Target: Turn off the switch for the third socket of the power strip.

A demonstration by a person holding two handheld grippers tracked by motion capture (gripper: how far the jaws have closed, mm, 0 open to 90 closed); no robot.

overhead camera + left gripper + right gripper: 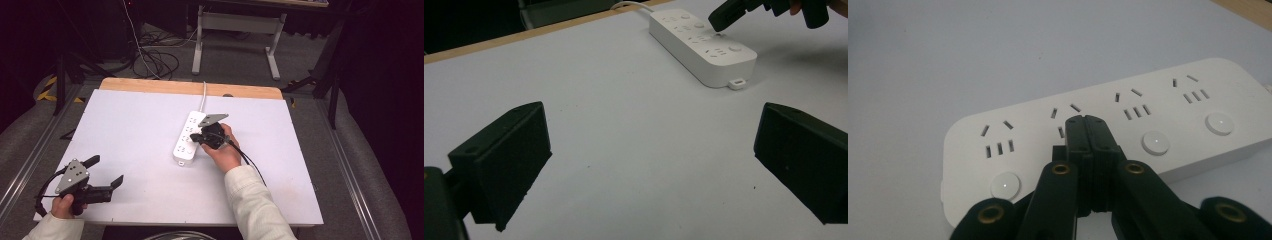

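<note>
power strip point(1108, 135): 1 (4 socket groups) | round buttons: 3

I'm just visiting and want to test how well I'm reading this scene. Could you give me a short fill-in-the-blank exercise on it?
1. The white power strip has ___ round buttons.
2. The right gripper is ___, its tips over the strip.
3. The left gripper is ___, with nothing between its jaws.
4. The strip's cord leads toward the table's ___ edge.

Missing words: four; shut; open; far
</note>
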